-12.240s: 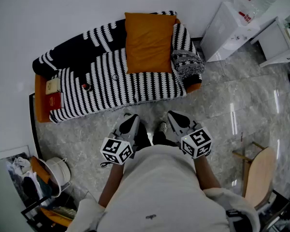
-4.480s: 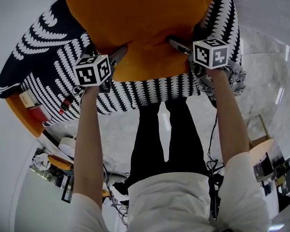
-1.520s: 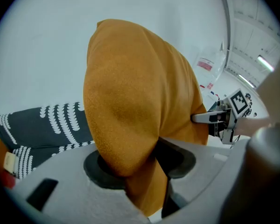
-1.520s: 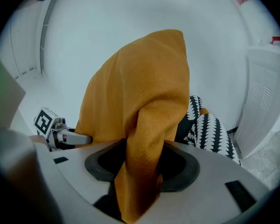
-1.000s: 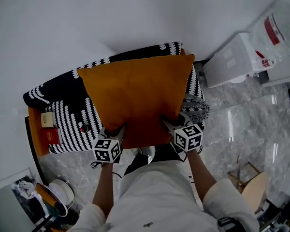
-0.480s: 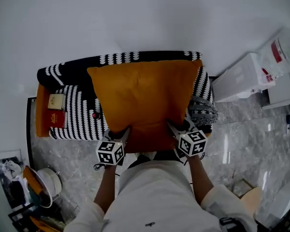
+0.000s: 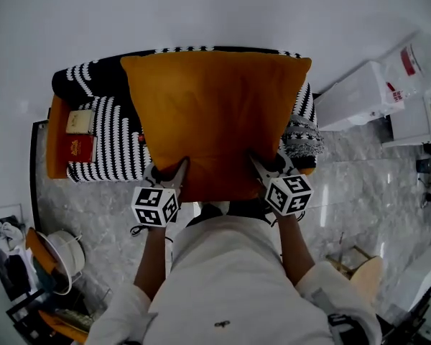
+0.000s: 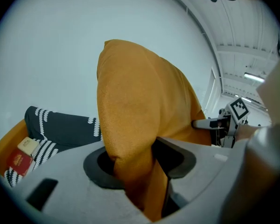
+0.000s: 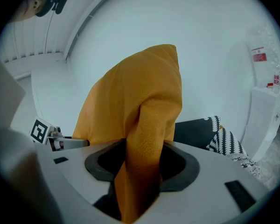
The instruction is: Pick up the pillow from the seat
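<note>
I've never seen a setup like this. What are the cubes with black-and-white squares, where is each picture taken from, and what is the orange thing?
There is no robot: a person holds a two-jaw gripper in each hand, and the patterned cubes are part of those grippers. The head view comes from a camera on the person's head, looking down. The two gripper views come from cameras riding on each gripper, looking along its jaws. The left gripper and right gripper each pinch the near edge of an orange pillow, held up over a striped sofa with a red book at its end.
</note>
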Demonstrator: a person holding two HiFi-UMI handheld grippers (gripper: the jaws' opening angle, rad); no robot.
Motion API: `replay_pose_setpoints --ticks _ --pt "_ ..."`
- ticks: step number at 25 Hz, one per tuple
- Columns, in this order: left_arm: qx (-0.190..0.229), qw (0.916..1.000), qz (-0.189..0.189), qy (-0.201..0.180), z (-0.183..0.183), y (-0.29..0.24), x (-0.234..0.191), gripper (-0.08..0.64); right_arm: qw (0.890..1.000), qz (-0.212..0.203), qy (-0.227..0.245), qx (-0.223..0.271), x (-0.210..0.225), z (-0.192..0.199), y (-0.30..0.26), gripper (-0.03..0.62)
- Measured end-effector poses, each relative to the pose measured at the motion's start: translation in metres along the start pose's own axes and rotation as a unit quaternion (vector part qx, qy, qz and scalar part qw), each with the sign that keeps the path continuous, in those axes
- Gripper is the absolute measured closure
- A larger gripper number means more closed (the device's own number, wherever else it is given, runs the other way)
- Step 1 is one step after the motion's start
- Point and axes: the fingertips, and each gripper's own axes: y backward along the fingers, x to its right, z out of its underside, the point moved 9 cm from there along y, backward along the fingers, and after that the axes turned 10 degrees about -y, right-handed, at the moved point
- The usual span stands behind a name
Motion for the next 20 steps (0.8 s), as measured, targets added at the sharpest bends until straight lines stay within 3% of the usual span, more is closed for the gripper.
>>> replay_pose_setpoints --ticks 7,20 --pt "0.004 0.9999 0.011 -0.005 -0.002 0.011 0.002 0.351 1.000 0.013 -0.005 0.010 -0.011 0.007 0.016 0.379" --pt "-0.022 0.9990 0.039 -0.009 -0.004 -0.012 0.036 0.352 0.999 0.038 -0.016 -0.001 0.020 0.011 0.046 0.405"
